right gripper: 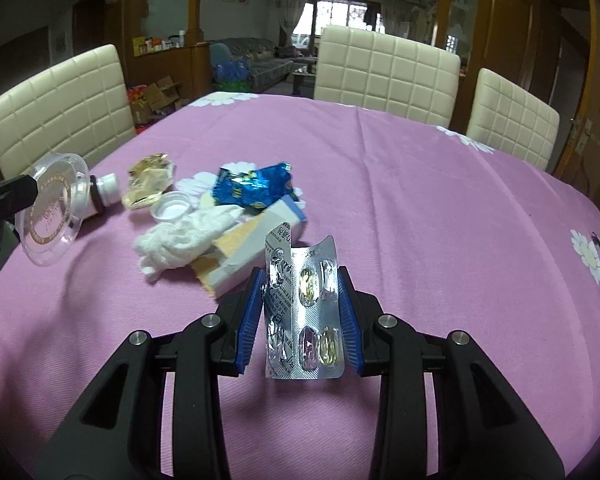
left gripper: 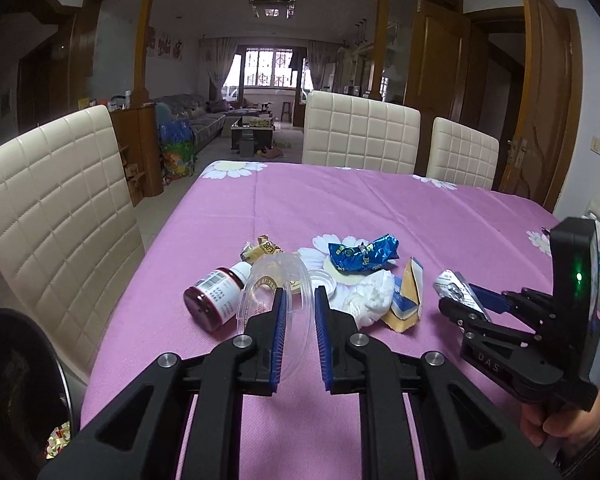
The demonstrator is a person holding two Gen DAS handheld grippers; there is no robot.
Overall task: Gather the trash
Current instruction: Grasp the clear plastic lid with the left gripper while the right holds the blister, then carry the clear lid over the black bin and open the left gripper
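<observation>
My left gripper (left gripper: 300,304) is shut on a clear plastic lid (left gripper: 274,308), held above the pink tablecloth; the lid also shows in the right wrist view (right gripper: 54,216). My right gripper (right gripper: 302,292) is shut on a silver pill blister pack (right gripper: 302,312), also seen in the left wrist view (left gripper: 458,292). On the table lie a dark red bottle (left gripper: 214,300), a gold wrapper (right gripper: 148,178), a blue wrapper (right gripper: 254,188), a crumpled white tissue (right gripper: 184,238), a small clear cap (right gripper: 171,206) and a torn carton (right gripper: 252,248).
The table with the pink daisy cloth (right gripper: 440,208) has cream quilted chairs on the left (left gripper: 56,208) and at the far side (left gripper: 360,132). A dark bin (left gripper: 24,392) with a shiny wrapper inside stands at the lower left, beside the table.
</observation>
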